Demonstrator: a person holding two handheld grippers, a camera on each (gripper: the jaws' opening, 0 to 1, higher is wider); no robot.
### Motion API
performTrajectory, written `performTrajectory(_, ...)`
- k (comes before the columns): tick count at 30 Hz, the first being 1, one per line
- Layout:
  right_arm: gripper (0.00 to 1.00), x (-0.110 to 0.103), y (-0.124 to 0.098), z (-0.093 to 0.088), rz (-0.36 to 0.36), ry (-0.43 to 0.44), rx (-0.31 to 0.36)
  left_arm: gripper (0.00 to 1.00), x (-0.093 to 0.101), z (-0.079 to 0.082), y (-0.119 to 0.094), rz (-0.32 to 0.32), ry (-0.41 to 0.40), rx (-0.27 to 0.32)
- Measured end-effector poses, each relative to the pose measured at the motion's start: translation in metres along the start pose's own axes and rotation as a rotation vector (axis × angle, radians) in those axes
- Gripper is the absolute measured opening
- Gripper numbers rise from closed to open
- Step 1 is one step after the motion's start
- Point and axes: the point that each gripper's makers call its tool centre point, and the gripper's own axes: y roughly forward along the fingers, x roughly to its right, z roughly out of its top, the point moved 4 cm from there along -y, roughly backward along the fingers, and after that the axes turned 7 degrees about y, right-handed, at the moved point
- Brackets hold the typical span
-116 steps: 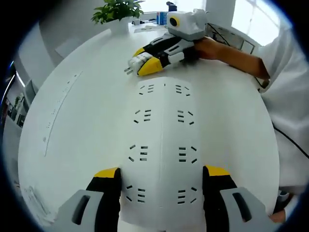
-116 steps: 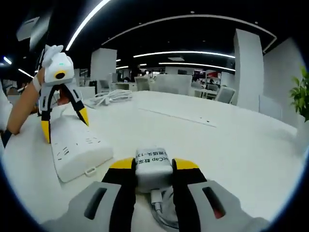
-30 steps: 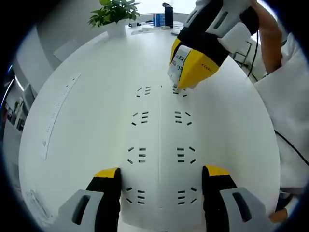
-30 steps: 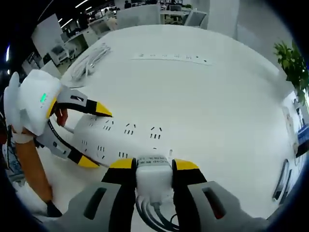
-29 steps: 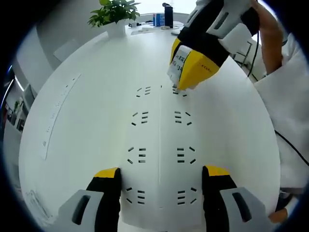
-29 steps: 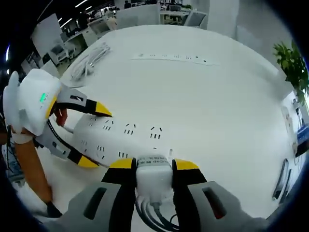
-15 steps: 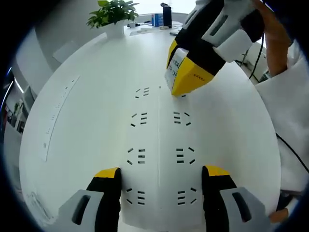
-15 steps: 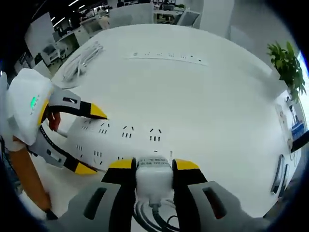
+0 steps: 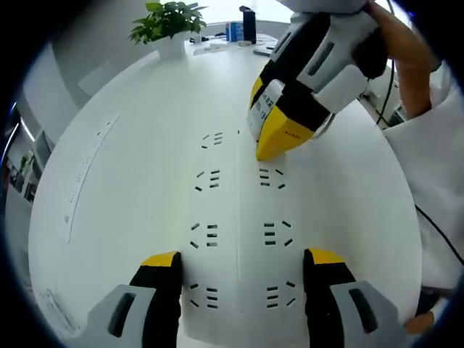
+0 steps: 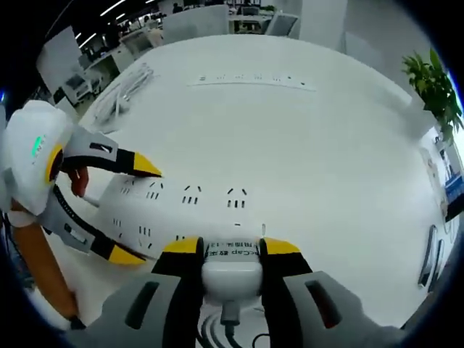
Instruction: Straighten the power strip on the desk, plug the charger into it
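A white power strip (image 9: 239,196) with several sockets runs away from me down the middle of the round white desk (image 9: 130,145). My left gripper (image 9: 243,261) is shut across its near end, one jaw on each long side. In the right gripper view the left gripper (image 10: 130,210) clasps the strip (image 10: 203,210) from the left. My right gripper (image 10: 232,250) is shut on a white charger (image 10: 232,264) whose cable hangs below. In the left gripper view it (image 9: 267,116) comes in from the upper right and holds the charger (image 9: 262,109) right over the far right socket.
A second long strip (image 9: 87,163) lies flat near the desk's left edge. A potted plant (image 9: 170,18) and bottles (image 9: 243,25) stand at the far side. A white cable coil (image 10: 127,90) lies on the desk. A person's white sleeve (image 9: 435,167) and a black cable (image 9: 438,217) are to the right.
The right gripper has carried the charger up off the desk and down onto the strip's far right socket, lower now than half a second ago. The left gripper has stayed put.
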Motion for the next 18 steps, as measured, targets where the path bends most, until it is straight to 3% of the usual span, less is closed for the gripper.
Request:
performTrajectory(7, 0.30, -0.0003, -0.0011, -0.0034, 0.003, -0.035, 0.063, 0.69, -0.0032, -0.0003, 0.0009, 0.000, 0.000, 0.003)
performTrajectory(14, 0.31, -0.0002, -0.0013, -0.0040, 0.020, -0.040, 0.087, 0.69, -0.0041, -0.0005, 0.0014, -0.002, 0.000, 0.005)
performTrajectory(18, 0.31, -0.0022, -0.0014, -0.0050, 0.005, -0.086, 0.105, 0.69, -0.0036, -0.0005, 0.0015, -0.003, 0.000, 0.007)
